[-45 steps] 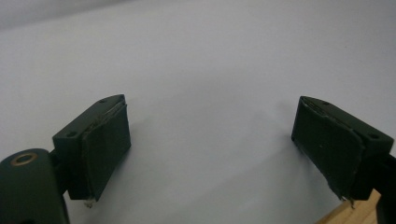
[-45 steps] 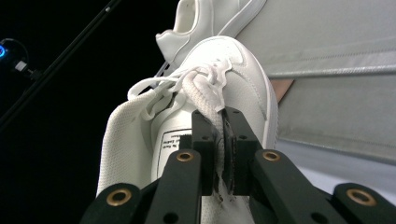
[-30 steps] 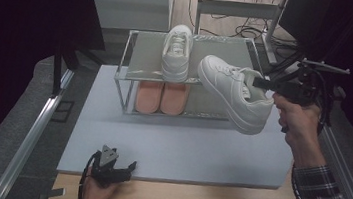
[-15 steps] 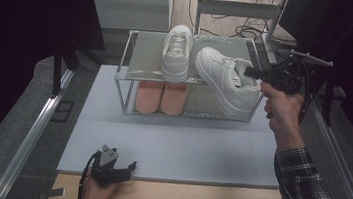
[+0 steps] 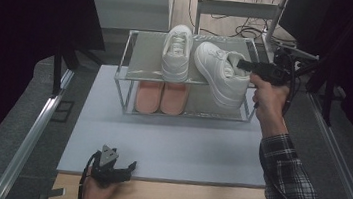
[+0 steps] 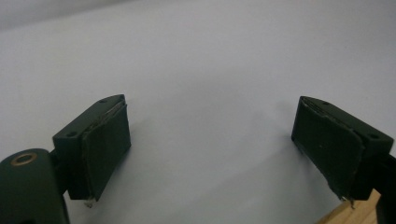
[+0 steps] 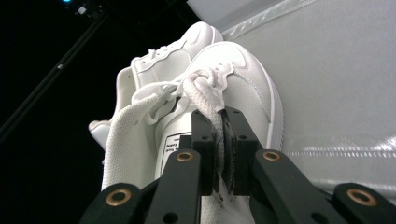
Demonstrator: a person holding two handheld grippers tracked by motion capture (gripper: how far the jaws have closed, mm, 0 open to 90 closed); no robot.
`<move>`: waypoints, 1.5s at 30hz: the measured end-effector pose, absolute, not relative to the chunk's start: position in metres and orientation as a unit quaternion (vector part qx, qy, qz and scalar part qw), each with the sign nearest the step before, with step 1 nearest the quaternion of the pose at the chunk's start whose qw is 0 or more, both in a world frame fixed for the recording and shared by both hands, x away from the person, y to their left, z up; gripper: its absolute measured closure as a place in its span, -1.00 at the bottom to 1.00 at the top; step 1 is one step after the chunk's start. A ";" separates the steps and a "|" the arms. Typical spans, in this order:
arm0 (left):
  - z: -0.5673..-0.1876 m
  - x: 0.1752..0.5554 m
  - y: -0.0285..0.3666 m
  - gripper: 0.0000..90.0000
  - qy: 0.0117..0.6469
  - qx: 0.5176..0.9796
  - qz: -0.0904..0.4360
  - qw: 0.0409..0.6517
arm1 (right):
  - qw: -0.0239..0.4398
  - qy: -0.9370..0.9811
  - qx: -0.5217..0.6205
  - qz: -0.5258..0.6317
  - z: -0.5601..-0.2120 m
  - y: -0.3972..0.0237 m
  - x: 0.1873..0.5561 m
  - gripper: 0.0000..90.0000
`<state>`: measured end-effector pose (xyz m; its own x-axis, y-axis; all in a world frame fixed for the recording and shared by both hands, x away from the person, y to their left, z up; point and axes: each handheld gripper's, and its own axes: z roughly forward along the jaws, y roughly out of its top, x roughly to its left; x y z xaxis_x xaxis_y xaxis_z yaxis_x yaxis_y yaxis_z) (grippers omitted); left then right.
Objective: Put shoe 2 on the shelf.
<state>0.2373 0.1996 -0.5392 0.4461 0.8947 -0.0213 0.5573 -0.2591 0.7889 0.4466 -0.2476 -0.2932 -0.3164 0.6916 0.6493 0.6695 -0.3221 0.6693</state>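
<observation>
A white sneaker hangs tilted over the right part of the rack's top shelf, held by its collar in my right gripper. In the right gripper view the jaws are shut on that sneaker at its tongue and collar edge, my right gripper pinching the fabric. A second white sneaker rests on the top shelf to its left, also seen behind as the second sneaker. My left gripper rests low at the mat's front edge, its pads wide apart over bare mat, left gripper open.
A pair of pink shoes sits on the rack's lower shelf. The metal rack stands at the back of the pale blue mat. Rails run along both table sides, and cables and a stand lie behind the rack.
My right gripper has carried the white sneaker up and back, from in front of the rack's right side to over the top shelf beside the other sneaker. The left gripper stayed put.
</observation>
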 end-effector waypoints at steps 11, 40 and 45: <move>-0.539 0.237 0.200 -0.75 0.477 0.761 0.223 0.378 | 0.046 0.579 0.594 0.557 -0.294 -0.231 0.465 0.87; -0.539 0.237 0.199 -0.75 0.477 0.761 0.223 0.378 | 0.046 0.611 0.548 0.569 -0.284 -0.237 0.461 0.18; -0.539 0.237 0.199 -0.75 0.477 0.761 0.223 0.378 | 0.054 0.617 0.536 0.573 -0.283 -0.248 0.451 0.20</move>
